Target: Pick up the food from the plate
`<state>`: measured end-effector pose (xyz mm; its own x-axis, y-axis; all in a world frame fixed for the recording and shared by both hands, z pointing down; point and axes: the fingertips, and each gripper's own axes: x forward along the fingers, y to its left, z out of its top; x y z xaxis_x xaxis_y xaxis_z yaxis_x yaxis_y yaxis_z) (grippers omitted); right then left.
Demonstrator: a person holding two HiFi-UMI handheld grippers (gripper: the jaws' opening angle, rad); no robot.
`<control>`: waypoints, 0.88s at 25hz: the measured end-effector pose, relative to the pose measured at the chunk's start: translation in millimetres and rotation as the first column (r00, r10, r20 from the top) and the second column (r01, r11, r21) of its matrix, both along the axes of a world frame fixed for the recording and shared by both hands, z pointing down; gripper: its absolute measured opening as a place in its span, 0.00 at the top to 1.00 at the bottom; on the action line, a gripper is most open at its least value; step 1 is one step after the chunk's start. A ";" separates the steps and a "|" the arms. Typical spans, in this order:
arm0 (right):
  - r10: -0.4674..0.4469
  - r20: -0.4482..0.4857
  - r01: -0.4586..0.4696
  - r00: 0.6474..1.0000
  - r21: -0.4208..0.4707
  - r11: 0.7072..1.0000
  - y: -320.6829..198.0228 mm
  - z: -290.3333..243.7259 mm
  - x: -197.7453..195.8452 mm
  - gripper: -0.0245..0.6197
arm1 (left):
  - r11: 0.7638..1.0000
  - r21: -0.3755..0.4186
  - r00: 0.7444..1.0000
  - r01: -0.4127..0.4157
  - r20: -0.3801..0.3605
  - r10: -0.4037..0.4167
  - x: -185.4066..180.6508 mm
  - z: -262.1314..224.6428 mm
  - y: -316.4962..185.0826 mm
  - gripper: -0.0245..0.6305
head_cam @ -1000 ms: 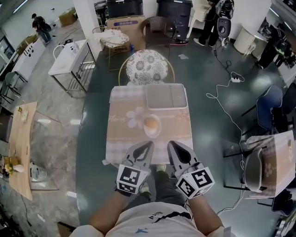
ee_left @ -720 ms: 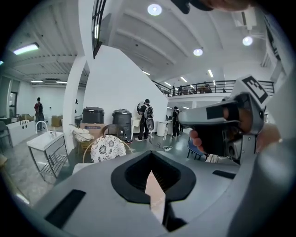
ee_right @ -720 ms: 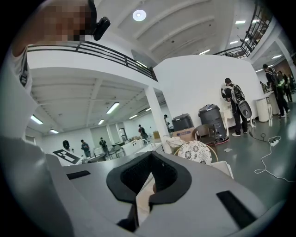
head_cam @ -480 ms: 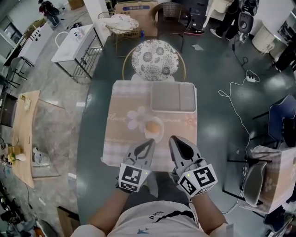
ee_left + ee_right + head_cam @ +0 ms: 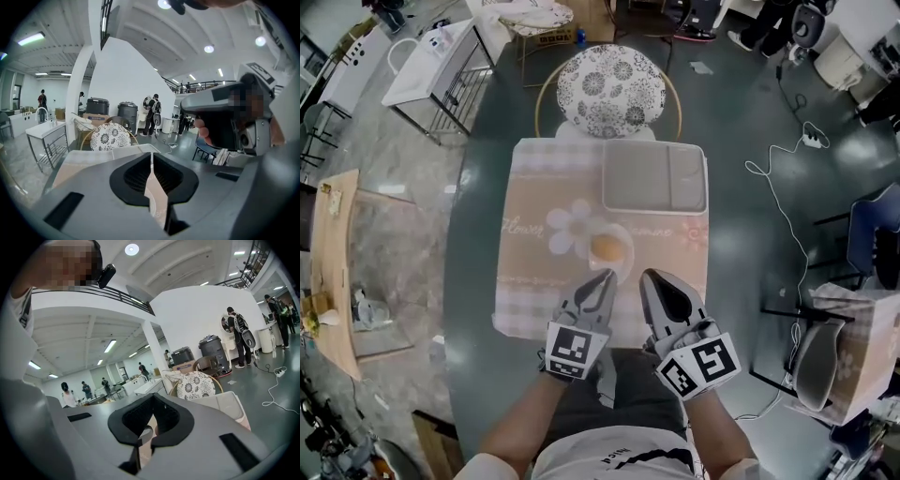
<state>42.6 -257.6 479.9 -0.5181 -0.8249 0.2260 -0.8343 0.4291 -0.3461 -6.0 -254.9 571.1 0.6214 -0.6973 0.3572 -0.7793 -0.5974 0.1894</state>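
— None of the job is done yet, as far as I can see. The food (image 5: 607, 247), a round orange-brown lump, sits untouched on the white plate (image 5: 625, 267) near the middle of the table (image 5: 534, 281).

— So what is left for me?

— All of it, by my reckoning: open a claw, close it round the food, and lift it clear of the plate.

— Where are my hands now?

— You hold both claws low over the near edge of the table, side by side, pointing away from you towards the plate. Your left claw (image 5: 607, 276) has its tip just beside the plate's near rim. Your right claw (image 5: 649, 275) is a little to the right of the plate, near it but apart.

— And the jaws?

— Your left jaws are pressed together with nothing between them. Your right jaws also meet at the tips, and I see nothing held there either.

— Anything else on the table?

— A grey tray (image 5: 654, 176) lies beyond the plate, and a chair (image 5: 610, 91) with a patterned cushion stands at the far side.
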 end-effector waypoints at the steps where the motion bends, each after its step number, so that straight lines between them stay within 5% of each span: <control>1: 0.010 0.002 -0.010 1.000 -0.001 1.000 -1.0 6.8 -0.3 0.94 | 1.000 -0.006 1.000 -0.005 -0.004 0.005 1.7 8.8 -1.2 0.95; 5: 0.042 0.018 -0.042 0.999 -0.005 0.999 -3.1 31.1 -0.6 0.94 | 0.999 -0.021 1.000 -0.027 0.000 0.027 9.0 40.6 -5.9 0.92; 9: 0.067 0.023 -0.067 0.998 -0.003 0.998 -6.7 46.5 4.6 0.94 | 1.000 -0.016 0.999 0.007 0.037 -0.006 9.6 69.9 -20.2 0.61; 12: 0.081 0.035 -0.082 0.996 0.010 0.997 -10.4 53.7 11.0 0.94 | 1.000 -0.002 0.997 0.031 0.071 -0.031 8.6 92.9 -31.6 0.50; 22: 0.073 0.041 -0.074 0.996 0.026 0.997 -16.8 79.4 21.4 0.94 | 0.997 -0.009 0.992 0.072 0.108 -0.070 12.2 147.4 -52.8 0.40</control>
<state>64.1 -274.4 559.3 -0.4636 -0.8669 0.1830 -0.8499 0.3767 -0.3685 6.2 -307.7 718.5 0.5280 -0.7334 0.4282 -0.8359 -0.5379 0.1095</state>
